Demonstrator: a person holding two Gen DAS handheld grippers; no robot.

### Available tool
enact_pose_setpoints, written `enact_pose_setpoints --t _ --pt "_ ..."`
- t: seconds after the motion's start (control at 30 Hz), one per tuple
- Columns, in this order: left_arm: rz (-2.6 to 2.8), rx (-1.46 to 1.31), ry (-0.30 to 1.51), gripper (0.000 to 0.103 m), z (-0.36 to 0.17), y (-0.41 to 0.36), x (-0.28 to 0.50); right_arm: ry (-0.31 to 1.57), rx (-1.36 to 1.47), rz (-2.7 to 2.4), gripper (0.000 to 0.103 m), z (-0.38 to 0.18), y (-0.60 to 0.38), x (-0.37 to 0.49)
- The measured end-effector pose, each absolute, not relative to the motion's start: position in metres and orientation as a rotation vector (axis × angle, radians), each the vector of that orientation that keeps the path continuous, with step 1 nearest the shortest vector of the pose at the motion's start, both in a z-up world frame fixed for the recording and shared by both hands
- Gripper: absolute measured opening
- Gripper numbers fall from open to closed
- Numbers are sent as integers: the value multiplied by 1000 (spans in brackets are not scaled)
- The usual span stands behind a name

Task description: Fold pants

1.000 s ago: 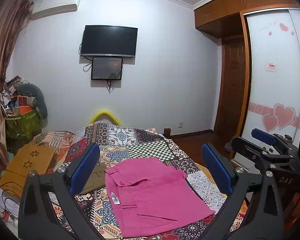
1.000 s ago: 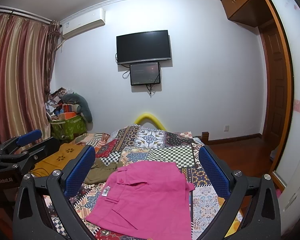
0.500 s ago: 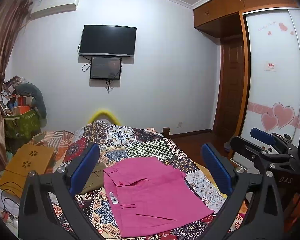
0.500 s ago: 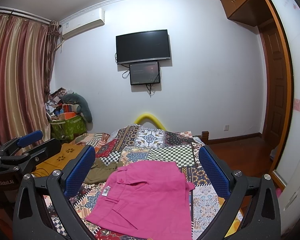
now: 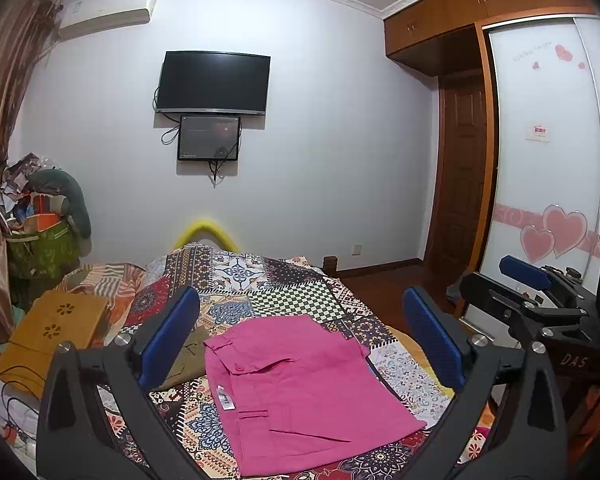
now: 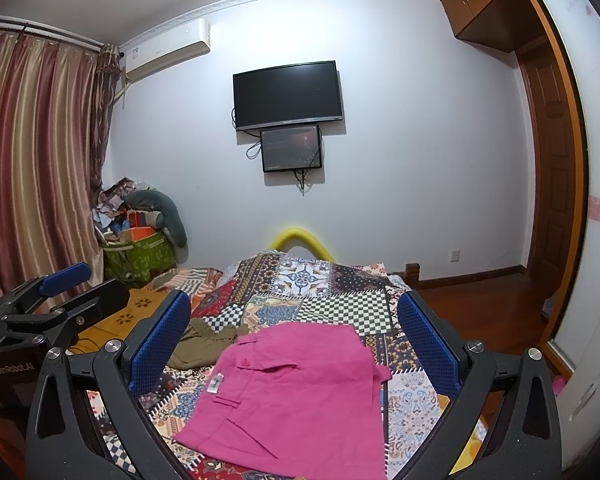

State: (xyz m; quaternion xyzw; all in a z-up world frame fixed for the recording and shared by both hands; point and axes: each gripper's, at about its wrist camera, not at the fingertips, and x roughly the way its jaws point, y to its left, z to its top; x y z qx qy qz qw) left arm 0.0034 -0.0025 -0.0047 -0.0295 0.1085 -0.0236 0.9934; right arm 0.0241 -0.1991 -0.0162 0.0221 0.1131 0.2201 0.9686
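Pink pants [image 5: 300, 388] [image 6: 296, 392] lie folded into a flat rectangle on the patchwork bedspread [image 5: 260, 280] [image 6: 320, 280], white label showing on the left side. My left gripper [image 5: 300, 336] hovers above and in front of them, open, its blue pads wide apart with nothing between. My right gripper [image 6: 296, 336] hangs likewise over the pants, open and empty. Each gripper shows in the other's view: the right gripper [image 5: 536, 292] at the right edge, the left gripper [image 6: 56, 300] at the left edge.
An olive garment [image 5: 188, 356] [image 6: 204, 340] lies crumpled left of the pants. A mustard wooden tray [image 5: 56, 328] sits at the bed's left. A heap of clutter [image 6: 140, 224] stands by the curtain. Wardrobe doors [image 5: 548, 180] and wooden floor [image 6: 480, 300] are on the right.
Both grippers drifted only slightly; the scene shifted a little in the left wrist view. The pants have not moved and both grippers stayed open.
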Motion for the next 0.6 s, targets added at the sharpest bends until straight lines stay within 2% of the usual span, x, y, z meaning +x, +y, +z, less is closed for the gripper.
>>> enact_pose_setpoints --t 0.6 --pt "-46 -61 222 103 -5 0 6 238 47 443 103 -19 -201 25"
